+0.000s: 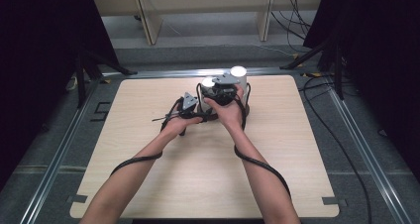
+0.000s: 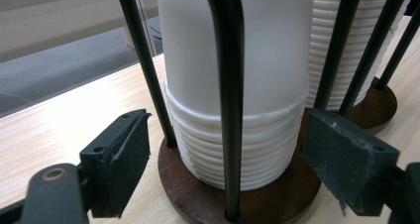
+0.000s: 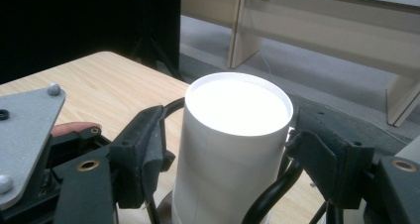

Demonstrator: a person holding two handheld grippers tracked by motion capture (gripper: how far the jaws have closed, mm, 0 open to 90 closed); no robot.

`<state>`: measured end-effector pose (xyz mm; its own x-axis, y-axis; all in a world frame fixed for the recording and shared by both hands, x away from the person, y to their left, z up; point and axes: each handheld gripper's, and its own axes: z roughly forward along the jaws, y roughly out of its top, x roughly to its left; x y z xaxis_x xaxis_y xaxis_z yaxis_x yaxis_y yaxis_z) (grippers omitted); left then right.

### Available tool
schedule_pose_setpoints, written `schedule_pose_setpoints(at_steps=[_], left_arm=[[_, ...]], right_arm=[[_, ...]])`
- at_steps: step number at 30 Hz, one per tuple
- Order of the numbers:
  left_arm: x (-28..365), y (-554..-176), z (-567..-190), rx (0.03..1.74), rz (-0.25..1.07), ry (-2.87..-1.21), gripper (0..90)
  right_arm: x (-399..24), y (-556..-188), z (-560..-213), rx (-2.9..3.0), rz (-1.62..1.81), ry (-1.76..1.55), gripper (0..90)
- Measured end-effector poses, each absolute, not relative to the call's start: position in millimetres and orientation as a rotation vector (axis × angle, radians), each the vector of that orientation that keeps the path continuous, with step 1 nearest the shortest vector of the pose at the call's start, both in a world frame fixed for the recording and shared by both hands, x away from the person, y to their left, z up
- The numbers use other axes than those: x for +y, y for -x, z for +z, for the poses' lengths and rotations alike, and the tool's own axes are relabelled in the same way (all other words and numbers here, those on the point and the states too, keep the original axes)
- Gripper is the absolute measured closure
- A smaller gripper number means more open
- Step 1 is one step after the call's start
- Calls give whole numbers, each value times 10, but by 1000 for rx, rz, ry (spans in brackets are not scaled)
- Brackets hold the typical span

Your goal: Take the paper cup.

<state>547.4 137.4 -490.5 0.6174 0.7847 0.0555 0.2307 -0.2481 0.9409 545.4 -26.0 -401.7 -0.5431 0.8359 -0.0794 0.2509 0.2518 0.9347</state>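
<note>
Black rods point(image 2: 225, 110) fence the cup stack point(image 2: 233, 85); second stack point(image 2: 327, 45) stands beside.

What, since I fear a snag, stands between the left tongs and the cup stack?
The holder's black rods: one rises squarely in front of the cup stack, midway across the open left tongs; another stands just inside the pad at picture left.

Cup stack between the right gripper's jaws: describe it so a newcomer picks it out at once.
Start at the light wooden table and go to its far edge, where two white cup stacks stand upside down in black wire holders. The one meant is the nearer, left stack, its flat top level with the right gripper, whose jaws flank it. Its neighbour stands farther back to the right and rises higher.
</note>
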Motion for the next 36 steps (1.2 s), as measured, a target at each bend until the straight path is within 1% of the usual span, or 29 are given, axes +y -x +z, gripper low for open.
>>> schedule_pose_setpoints(at_steps=[16, 19, 25, 28, 36], left_arm=[[1330, -5515, -4926, 829, 650, -1787, 222], [1324, -5512, -4926, 827, 647, -1788, 239], [1317, -5512, -4926, 832, 644, -1791, 244], [1337, -5513, -4921, 820, 642, -1816, 250], [1333, -5521, -4926, 813, 640, -1818, 260]], right_arm=[[-146, -5559, -4056, 1929, 1273, -1040, 307], [-124, -5579, -4058, 1914, 1268, -1053, 317], [-122, -5589, -4065, 1907, 1304, -1098, 333], [-112, -5588, -4077, 1889, 1307, -1100, 333], [-135, -5615, -4077, 1896, 1311, -1046, 339]])
